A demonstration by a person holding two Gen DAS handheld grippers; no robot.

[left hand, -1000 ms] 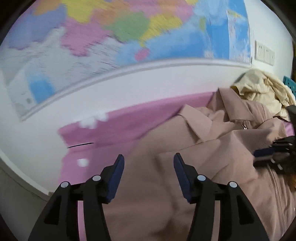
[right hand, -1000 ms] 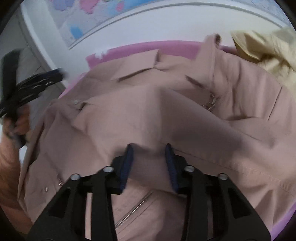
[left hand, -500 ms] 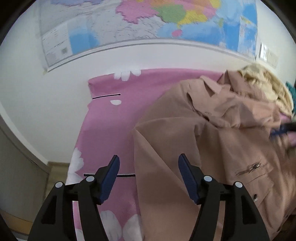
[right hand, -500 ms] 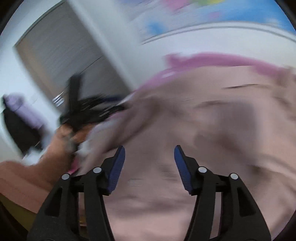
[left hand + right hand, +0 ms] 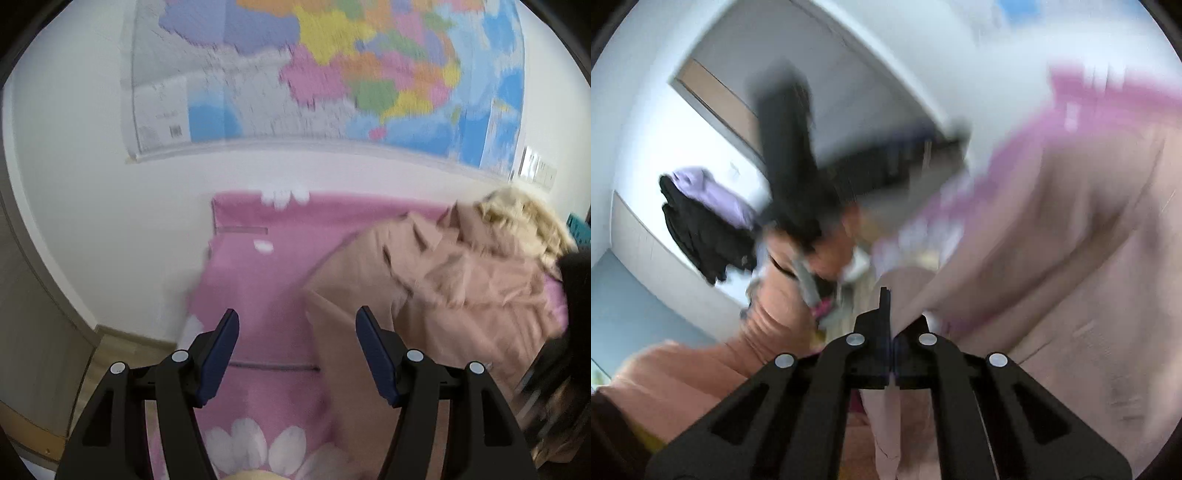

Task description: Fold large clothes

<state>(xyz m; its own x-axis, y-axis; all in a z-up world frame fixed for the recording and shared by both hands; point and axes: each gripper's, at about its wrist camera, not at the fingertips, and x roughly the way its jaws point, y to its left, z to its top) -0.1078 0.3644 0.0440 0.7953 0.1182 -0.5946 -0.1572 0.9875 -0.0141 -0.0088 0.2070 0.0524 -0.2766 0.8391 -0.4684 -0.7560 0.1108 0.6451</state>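
Note:
A large tan jacket (image 5: 436, 291) lies crumpled on a pink flowered sheet (image 5: 266, 273). My left gripper (image 5: 297, 350) is open and empty above the sheet, just left of the jacket's edge. In the right wrist view my right gripper (image 5: 891, 325) is shut on the edge of the jacket (image 5: 1071, 240), whose cloth runs between the fingers and hangs below. The view is blurred. The left gripper (image 5: 798, 158) shows there as a dark blur at the left.
A cream garment (image 5: 517, 218) is piled behind the jacket by the wall. A wall map (image 5: 332, 74) hangs above the bed. A door (image 5: 713, 92) and dark clothes (image 5: 698, 221) hanging up show in the right wrist view.
My right gripper has swung left and closed on the jacket's edge. My left gripper has pulled back from over the jacket to the bare sheet, still open.

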